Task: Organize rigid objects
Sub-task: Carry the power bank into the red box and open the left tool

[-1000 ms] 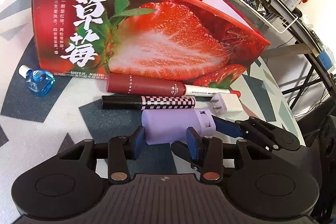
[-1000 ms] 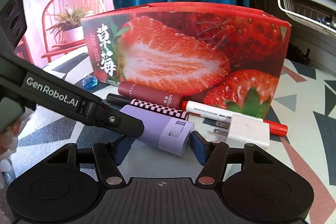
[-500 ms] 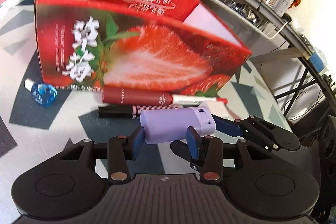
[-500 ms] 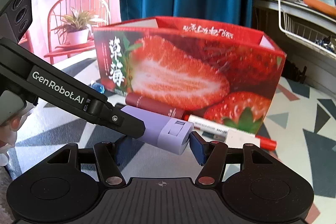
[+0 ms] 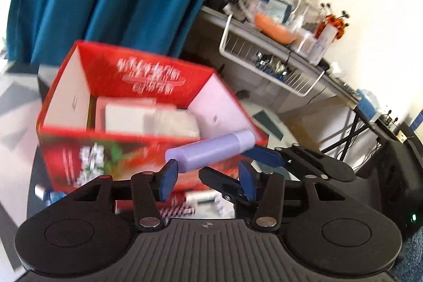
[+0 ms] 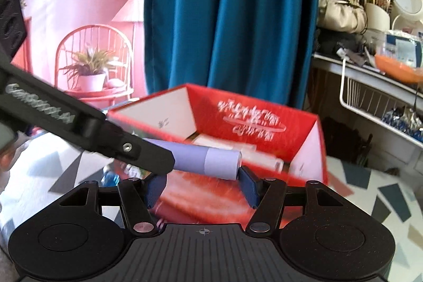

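A lilac cylindrical case (image 5: 208, 149) hangs tilted in the air, level with the front rim of the open red strawberry box (image 5: 105, 157). My left gripper (image 5: 207, 176) has its jaws opening: the left pad still touches the case's near end and the right pad stands clear below it. In the right wrist view my right gripper (image 6: 201, 184) is shut on the case (image 6: 211, 161) lengthwise. Its right pad presses the pale cap end, and the other end is hidden behind the left gripper's black finger (image 6: 153, 157). White packets (image 5: 148, 118) lie inside the box (image 6: 264, 123).
Below on the patterned table lie a small blue bottle (image 5: 53, 194), a checkered tube (image 5: 179, 210) and a white plug (image 5: 219, 202), all blurred. A teal curtain (image 6: 227, 31) hangs behind the box. A white wire basket (image 5: 275, 70) juts from a cluttered shelf at right.
Both grippers rose together with the lilac case from the table to the box's rim height. The case tilted, and the left jaws spread so the right pad came off it.
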Tool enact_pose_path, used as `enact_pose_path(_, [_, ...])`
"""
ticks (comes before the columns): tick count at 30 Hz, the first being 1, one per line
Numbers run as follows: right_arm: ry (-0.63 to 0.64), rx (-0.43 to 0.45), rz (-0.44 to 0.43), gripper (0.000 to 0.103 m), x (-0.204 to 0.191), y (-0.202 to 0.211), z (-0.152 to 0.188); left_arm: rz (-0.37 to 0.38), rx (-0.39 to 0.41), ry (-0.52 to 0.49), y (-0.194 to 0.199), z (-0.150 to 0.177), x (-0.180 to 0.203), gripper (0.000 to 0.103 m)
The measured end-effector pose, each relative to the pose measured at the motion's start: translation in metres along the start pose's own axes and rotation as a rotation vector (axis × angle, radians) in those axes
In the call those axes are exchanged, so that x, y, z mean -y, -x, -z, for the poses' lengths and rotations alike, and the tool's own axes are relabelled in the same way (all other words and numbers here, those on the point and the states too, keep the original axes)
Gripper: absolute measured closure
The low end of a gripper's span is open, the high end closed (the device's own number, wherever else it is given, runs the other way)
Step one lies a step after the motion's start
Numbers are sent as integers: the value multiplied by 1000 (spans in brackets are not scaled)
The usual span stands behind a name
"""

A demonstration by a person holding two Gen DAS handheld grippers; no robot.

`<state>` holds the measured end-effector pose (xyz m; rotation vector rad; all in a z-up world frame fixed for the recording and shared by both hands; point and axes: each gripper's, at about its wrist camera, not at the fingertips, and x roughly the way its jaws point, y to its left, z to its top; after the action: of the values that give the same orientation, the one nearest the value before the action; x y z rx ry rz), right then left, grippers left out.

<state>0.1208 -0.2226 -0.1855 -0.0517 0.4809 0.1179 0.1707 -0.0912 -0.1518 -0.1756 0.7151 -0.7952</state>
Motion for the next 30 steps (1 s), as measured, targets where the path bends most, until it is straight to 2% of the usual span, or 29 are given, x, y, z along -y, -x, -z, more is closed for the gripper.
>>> enact_pose_path(6, [-17, 15, 5, 53, 9, -9, -22, 5, 36, 33, 0, -16, -5, 51])
enact_pose_path(13, [18, -3, -2, 54, 9, -37, -41, -35, 41, 51, -17, -36, -25, 51])
enact_pose_path(21, [-12, -118, -64, 54, 20, -101, -60, -72, -13, 135, -52, -57, -71, 51])
enact_pose_path(27, [-101, -215, -129, 55, 26, -139, -62, -122, -30, 123, -62, -60, -89, 51])
enact_pose_path(30, [-118, -259, -138, 56, 25, -151, -62, -132, -40, 107, -66, -57, -93, 54])
